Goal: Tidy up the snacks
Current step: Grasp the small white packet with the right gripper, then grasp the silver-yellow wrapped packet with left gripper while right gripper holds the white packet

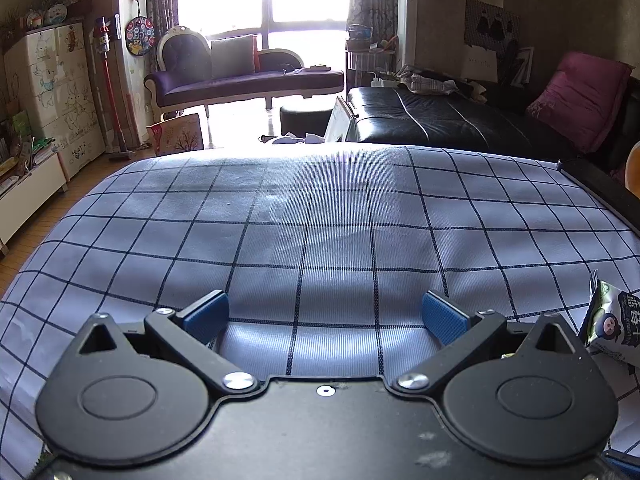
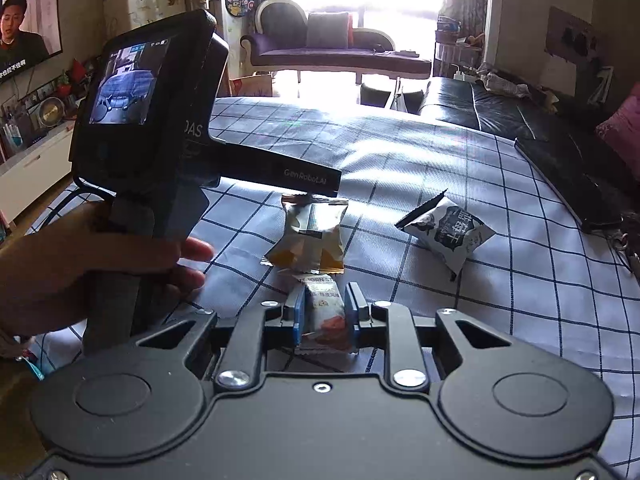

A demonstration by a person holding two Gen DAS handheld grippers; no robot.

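My right gripper (image 2: 325, 295) stands low over the checked tablecloth (image 2: 460, 168), jaws a little apart. A small white and orange snack packet (image 2: 325, 320) lies between its blue pads (image 2: 298, 316), which sit close beside it without squeezing it. Just beyond lies a yellow and white packet (image 2: 310, 240), and to the right a black and white packet (image 2: 452, 232), which also shows at the right edge of the left wrist view (image 1: 612, 324). My left gripper (image 1: 325, 312) is wide open over bare cloth with nothing between its fingers. A hand (image 2: 80, 264) holds it by its body (image 2: 160, 120) at the left.
A black leather sofa (image 1: 460, 120) with a pink cushion (image 1: 580, 96) runs along the table's far right side. A purple chaise (image 1: 248, 80) stands by the bright window. White cabinets (image 1: 52, 84) and a low shelf line the left wall.
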